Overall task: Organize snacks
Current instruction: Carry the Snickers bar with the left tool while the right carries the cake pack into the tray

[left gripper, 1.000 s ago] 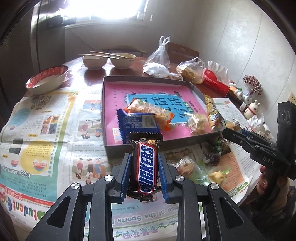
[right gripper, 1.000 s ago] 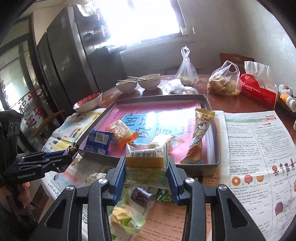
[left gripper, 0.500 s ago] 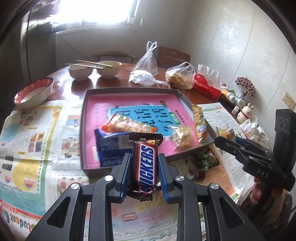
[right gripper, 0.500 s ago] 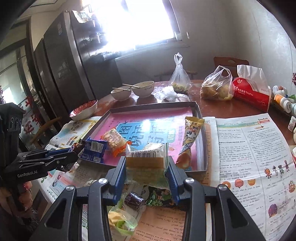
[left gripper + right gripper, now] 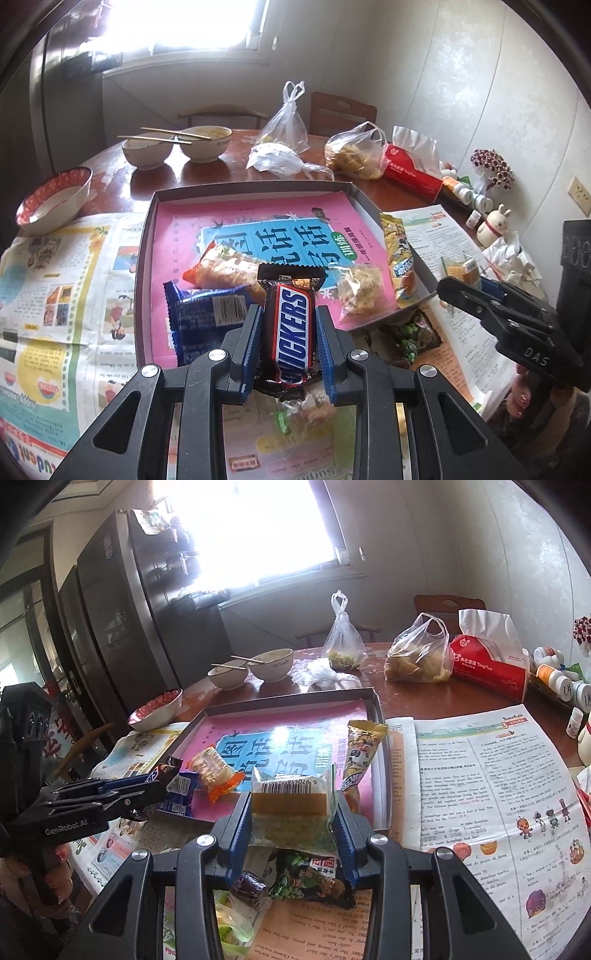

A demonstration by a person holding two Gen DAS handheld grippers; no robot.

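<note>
Two claws are each carrying one snack toward the tray [image 5: 146, 258], which is sitting on newspaper near the front edge of the bench [image 5: 399, 192]. At the tray's left front corner, a blue wrapper [image 5: 207, 310] is lying flat with an orange-ended packet [image 5: 225, 271] overlapping its far edge; grouping them there is leaving the pink lining open further back. The left claw [image 5: 289, 325] is clamped on the Snickers bar [image 5: 293, 328], gripping its long sides so the bar is pointing forward over the tray's front wall, ready for release inside. The right claw [image 5: 293, 825] is clamped on a clear-wrapped cake [image 5: 291, 812], barcode end forward, and is hanging just short of the tray's front wall. Along the tray's right wall, a yellow stick packet [image 5: 360, 757] is leaning lengthwise. Loose sweets [image 5: 295, 882] are lying on the newspaper below the right claw, not yet sorted.
</note>
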